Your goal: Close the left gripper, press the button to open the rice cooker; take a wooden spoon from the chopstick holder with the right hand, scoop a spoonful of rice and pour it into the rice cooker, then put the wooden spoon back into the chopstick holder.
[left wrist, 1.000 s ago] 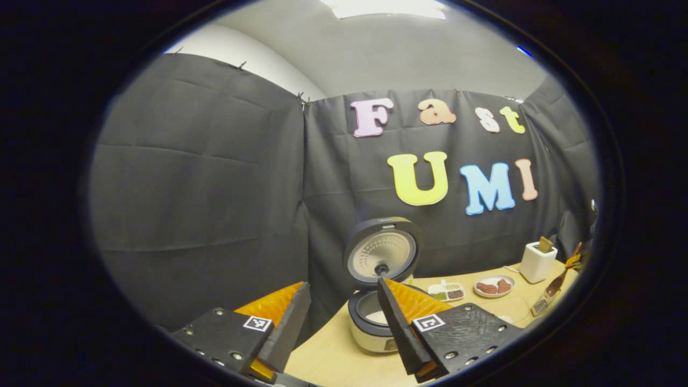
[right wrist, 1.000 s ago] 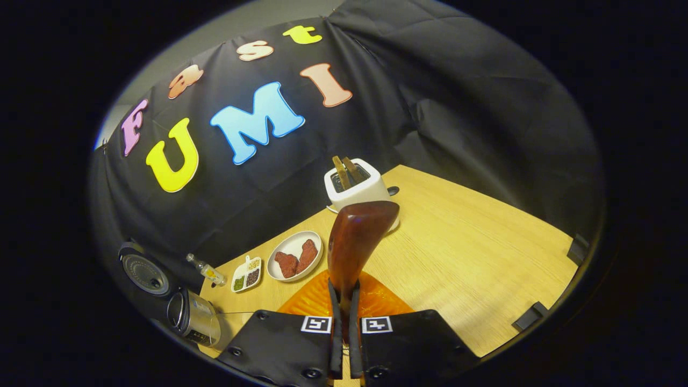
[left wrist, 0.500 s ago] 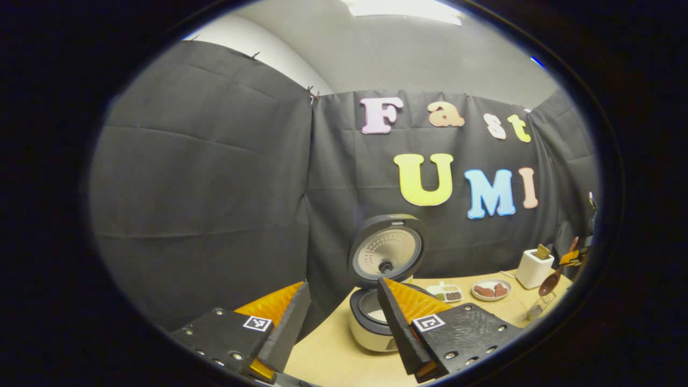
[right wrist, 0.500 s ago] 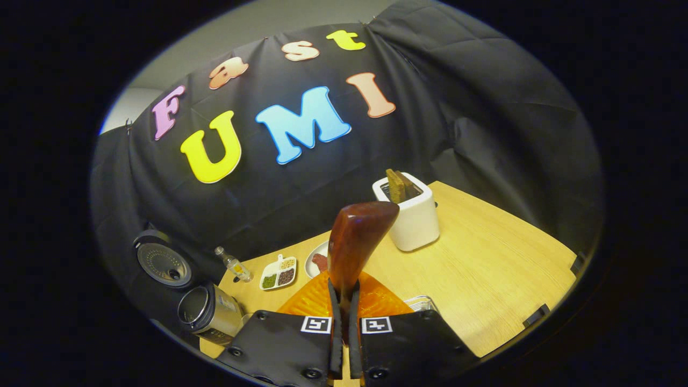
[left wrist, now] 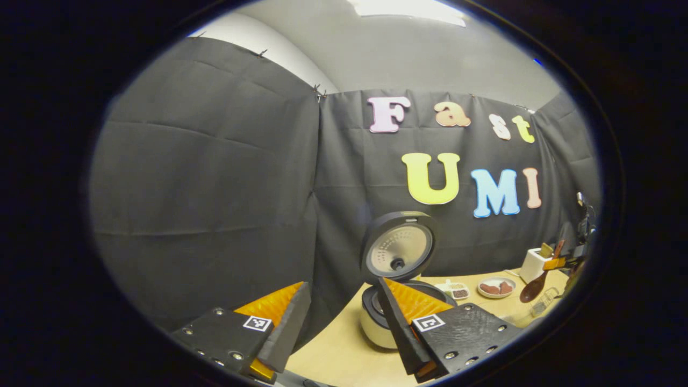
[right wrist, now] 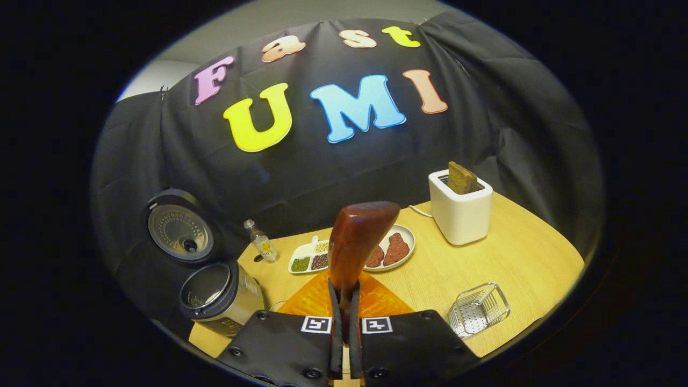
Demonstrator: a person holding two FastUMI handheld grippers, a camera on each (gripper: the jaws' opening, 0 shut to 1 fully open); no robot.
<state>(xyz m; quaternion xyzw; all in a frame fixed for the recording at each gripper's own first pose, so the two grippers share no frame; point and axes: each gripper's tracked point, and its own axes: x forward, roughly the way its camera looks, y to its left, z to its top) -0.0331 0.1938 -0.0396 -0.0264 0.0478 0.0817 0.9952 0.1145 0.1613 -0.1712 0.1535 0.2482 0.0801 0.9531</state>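
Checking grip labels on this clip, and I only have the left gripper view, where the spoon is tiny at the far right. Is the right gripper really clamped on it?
Observer: Yes. In the right gripper view, both fingers of the right gripper press on the handle of the spoon, with its bowl pointing up.
Operator: Is anything hidden behind the rice cooker's lid?
Observer: A small bottle stands on the table, between the rice cooker and the divided dish.

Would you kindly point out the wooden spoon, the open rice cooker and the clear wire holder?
Brown wooden spoon (right wrist: 356,244), right gripper view, bowl.
Open rice cooker (right wrist: 221,295), right gripper view, body.
Clear wire holder (right wrist: 478,310), right gripper view, basket wall.
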